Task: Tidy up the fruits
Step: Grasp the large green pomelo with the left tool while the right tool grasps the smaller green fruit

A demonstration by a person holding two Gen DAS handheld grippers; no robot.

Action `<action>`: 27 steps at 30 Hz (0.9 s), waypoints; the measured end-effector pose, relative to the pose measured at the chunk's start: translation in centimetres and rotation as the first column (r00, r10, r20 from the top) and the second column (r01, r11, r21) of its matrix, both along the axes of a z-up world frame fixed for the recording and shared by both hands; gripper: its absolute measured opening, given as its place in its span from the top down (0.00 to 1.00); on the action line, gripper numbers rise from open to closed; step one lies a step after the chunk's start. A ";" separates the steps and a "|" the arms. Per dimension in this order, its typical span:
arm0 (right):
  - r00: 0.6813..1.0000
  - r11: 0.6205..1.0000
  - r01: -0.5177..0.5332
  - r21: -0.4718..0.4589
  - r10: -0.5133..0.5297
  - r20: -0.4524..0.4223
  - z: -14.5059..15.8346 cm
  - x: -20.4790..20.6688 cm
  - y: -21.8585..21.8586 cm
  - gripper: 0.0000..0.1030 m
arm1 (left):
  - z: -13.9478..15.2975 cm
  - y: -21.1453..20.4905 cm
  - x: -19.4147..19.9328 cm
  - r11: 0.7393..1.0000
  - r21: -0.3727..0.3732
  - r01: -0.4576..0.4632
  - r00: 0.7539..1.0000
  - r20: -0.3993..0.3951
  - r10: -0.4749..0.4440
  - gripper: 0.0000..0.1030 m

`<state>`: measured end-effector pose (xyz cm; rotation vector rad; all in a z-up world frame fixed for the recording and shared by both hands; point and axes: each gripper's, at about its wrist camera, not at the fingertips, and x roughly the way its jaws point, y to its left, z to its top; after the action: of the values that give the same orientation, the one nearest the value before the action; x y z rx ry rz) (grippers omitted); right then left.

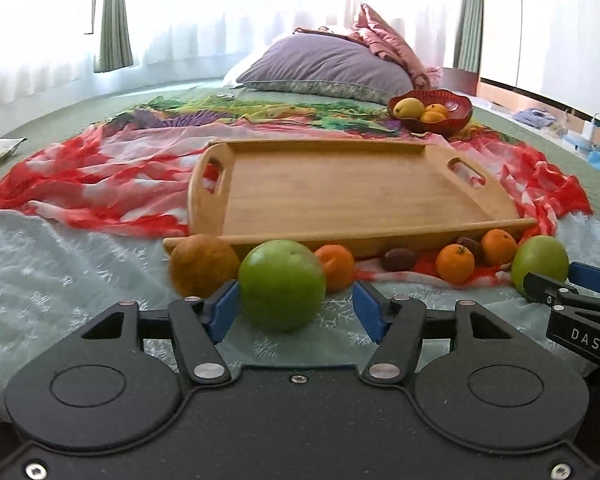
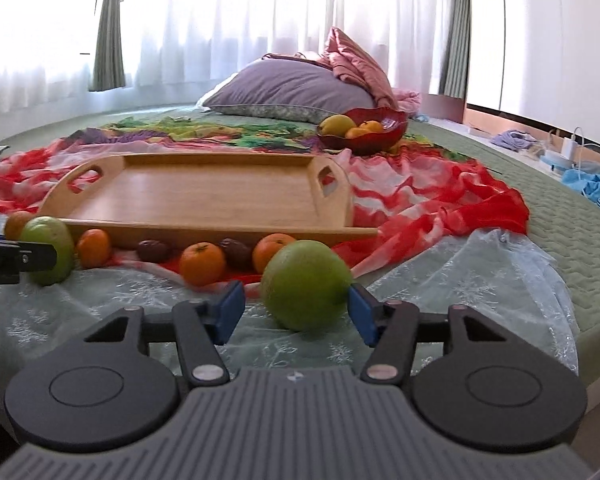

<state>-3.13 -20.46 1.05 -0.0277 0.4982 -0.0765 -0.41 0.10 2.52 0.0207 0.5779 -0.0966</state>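
Left gripper (image 1: 296, 307) straddles a green apple (image 1: 282, 284) on the bed (image 1: 60, 280): its left pad touches the fruit, its right pad stands clear, so the apple is between the jaws but not clamped. Right gripper (image 2: 297, 309) brackets a second green apple (image 2: 306, 282), right pad touching, left pad apart; likewise unclamped. Beyond both grippers lie oranges (image 2: 202, 262), dark plums (image 2: 153, 250) and a brown fruit (image 1: 204, 266) just before an empty wooden tray (image 1: 340, 188). Farther off, right of the tray, stands a red bowl (image 1: 430, 114) holding fruit.
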 end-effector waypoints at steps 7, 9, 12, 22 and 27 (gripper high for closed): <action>1.000 1.000 0.023 -0.004 -0.023 -0.006 -0.6 1.0 -0.8 0.38 | -1.0 -0.5 1.3 0.999 0.043 -0.027 1.000 0.004 0.026 0.44; 1.000 1.000 0.030 0.000 -0.030 -0.009 -0.7 1.3 -0.9 0.38 | -1.2 -0.5 1.6 0.998 0.048 -0.032 0.999 0.002 0.032 0.44; 0.999 0.999 0.034 0.006 -0.034 -0.011 -0.8 1.7 -1.2 0.38 | -1.6 -0.5 2.0 0.998 0.055 -0.038 0.999 0.002 0.038 0.43; 0.998 0.999 0.048 -0.004 -0.048 -0.035 -1.4 3.5 -2.0 0.38 | -2.5 -0.6 3.0 0.997 0.074 -0.039 0.999 0.022 0.037 0.39; 0.998 0.999 0.041 -0.006 -0.041 -0.040 -1.6 4.1 -2.2 0.38 | -2.7 -0.6 2.8 0.996 0.080 -0.031 0.998 0.049 0.027 0.42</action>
<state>0.99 -22.66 -0.53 -0.0240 0.5389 -0.1174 2.36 -0.51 -0.23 0.0927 0.5335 -0.0442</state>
